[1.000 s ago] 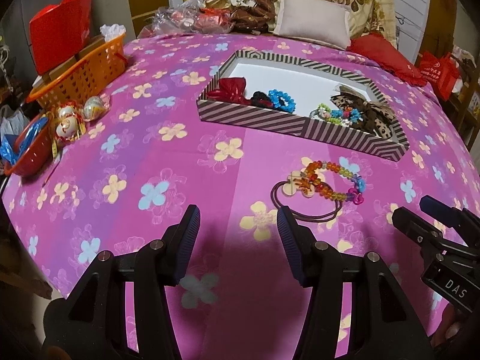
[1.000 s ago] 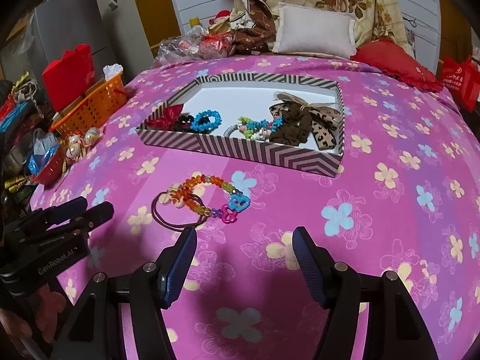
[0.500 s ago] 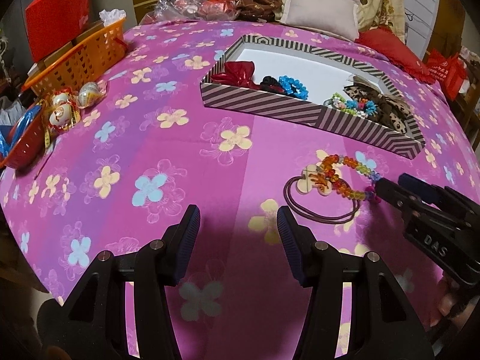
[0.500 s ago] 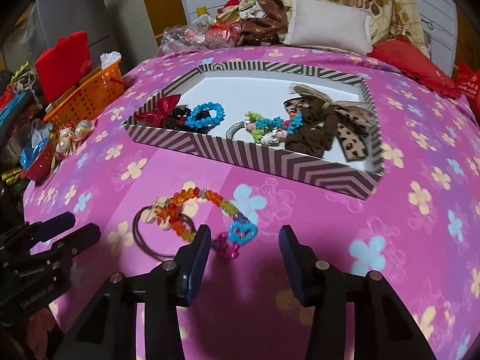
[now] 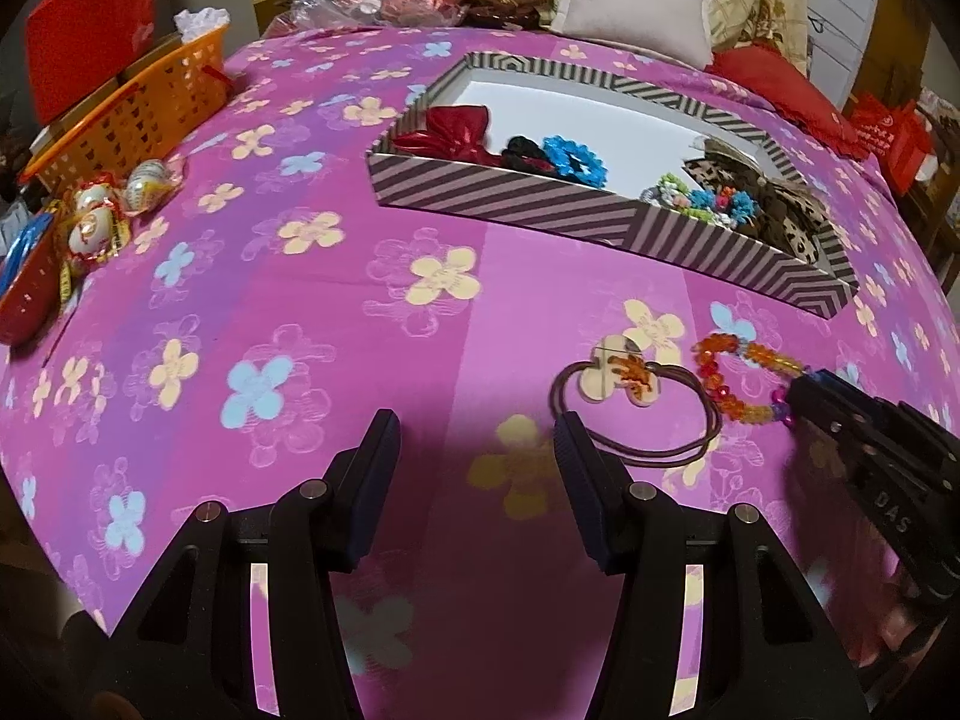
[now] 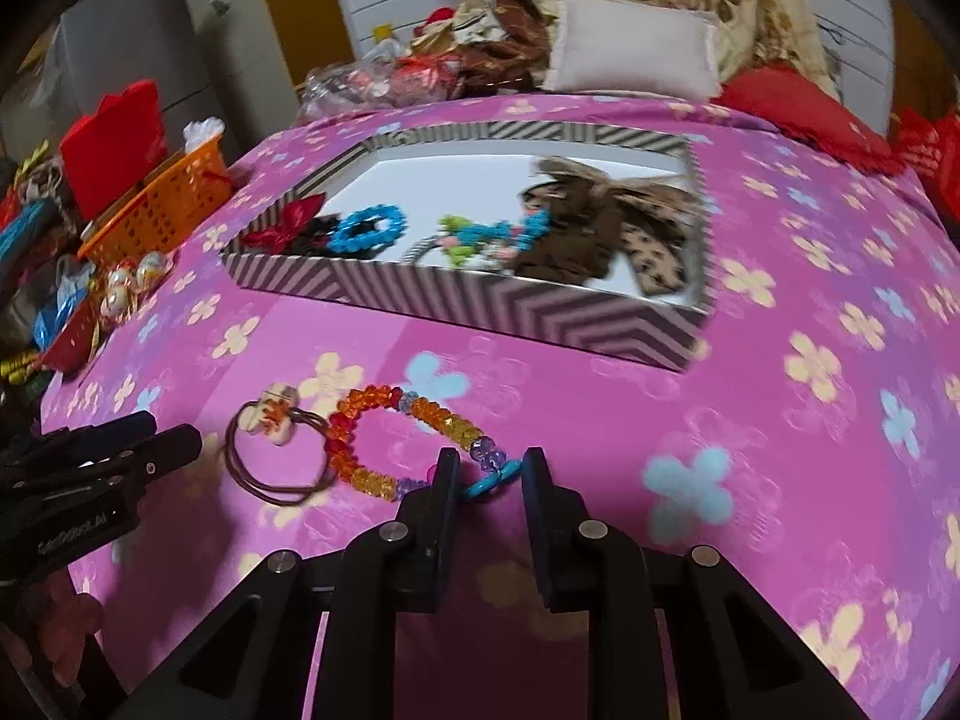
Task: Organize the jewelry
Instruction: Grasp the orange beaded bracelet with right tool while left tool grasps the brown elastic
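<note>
Right gripper (image 6: pixel 491 474): lower centre of the right wrist view, jaws narrowed around the blue charm end of the beaded bracelet (image 6: pixel 384 438); whether they already pinch it I cannot tell.
Left gripper (image 5: pixel 477 462): bottom centre of the left wrist view, jaws spread wide with nothing between them, over the bedspread (image 5: pixel 300 312).
Beaded bracelet: orange, red and yellow beads, lying on the bedspread at lower centre, in front of the striped box (image 6: pixel 480 306).
Hair tie (image 6: pixel 273 450): brown elastic loop with a pale flower charm, just left of the bracelet and overlapping it.
Striped box: centre of the frame, open, holding a red bow (image 5: pixel 456 135), a blue scrunchie (image 6: pixel 369 228) and a leopard-print bow (image 6: pixel 636 228).
Orange basket (image 5: pixel 132 114): upper left, at the bed's edge.
</note>
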Demonstrator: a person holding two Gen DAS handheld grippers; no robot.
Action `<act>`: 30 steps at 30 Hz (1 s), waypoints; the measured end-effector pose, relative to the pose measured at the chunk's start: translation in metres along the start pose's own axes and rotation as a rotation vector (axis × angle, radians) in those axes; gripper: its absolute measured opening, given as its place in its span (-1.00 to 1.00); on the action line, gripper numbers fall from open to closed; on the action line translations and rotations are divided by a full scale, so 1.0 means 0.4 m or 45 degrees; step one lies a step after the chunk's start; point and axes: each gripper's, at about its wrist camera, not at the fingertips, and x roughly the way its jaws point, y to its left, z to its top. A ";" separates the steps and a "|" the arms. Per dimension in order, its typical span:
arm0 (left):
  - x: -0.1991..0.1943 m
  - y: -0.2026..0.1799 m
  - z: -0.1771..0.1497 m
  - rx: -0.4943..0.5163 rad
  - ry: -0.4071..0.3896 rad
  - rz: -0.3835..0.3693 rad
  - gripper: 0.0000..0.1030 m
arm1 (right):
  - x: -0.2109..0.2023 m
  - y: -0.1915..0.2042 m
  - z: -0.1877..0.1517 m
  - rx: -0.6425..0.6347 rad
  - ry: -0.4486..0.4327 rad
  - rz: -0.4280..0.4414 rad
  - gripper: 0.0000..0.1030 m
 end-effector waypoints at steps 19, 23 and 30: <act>0.067 -0.076 0.052 0.222 0.034 -0.111 0.03 | -0.024 -0.057 -0.014 0.074 -0.018 0.014 -0.61; 0.073 -0.086 0.061 0.227 0.033 -0.131 0.21 | -0.023 -0.060 -0.014 0.072 -0.016 0.019 -0.61; 0.046 -0.098 0.071 0.260 -0.002 -0.249 0.41 | -0.022 -0.063 -0.013 0.082 -0.018 0.026 -0.61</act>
